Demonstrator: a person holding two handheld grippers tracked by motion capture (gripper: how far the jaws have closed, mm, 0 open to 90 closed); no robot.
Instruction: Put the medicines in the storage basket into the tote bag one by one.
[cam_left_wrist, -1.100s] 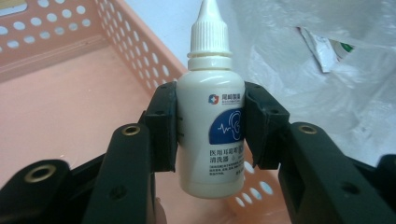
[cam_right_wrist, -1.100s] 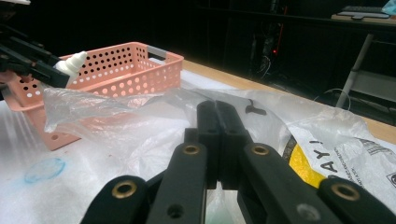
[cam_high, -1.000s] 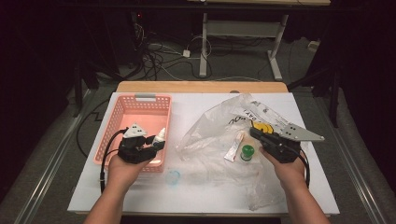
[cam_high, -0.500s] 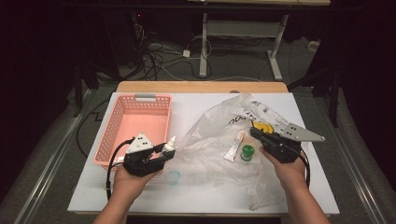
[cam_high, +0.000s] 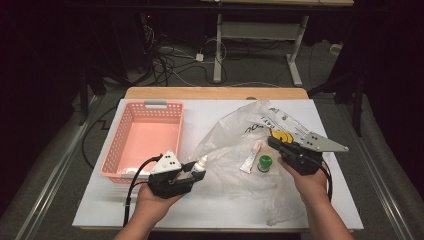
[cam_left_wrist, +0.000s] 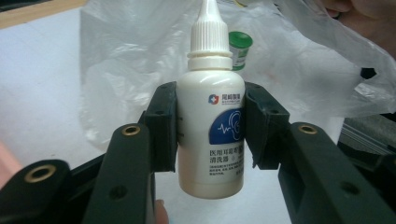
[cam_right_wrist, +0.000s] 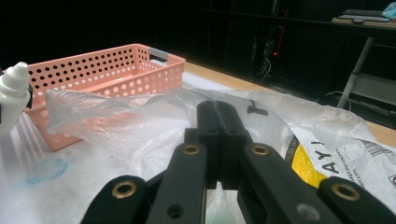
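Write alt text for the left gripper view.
The left claw clamps a white dropper bottle upright by its body, over a white table. Behind it, a green-capped jar sits in a clear plastic bag.

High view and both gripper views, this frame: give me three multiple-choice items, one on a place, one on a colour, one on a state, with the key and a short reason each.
1. Where is the basket?
A. At the table's left
B. On the bag
C. At the table's right edge

2. What colour is the cap of the small jar lying in the bag?
A. Red
B. Green
C. Blue

3. What is the left gripper doing?
A. Open over the basket
B. Shut on nothing
C. Shut on the bottle

Key:
1 A: the high view shows the basket left of the bag.
2 B: the jar's cap shows green in the high view and the left gripper view.
3 C: in the left gripper view both jaws press the bottle's sides.
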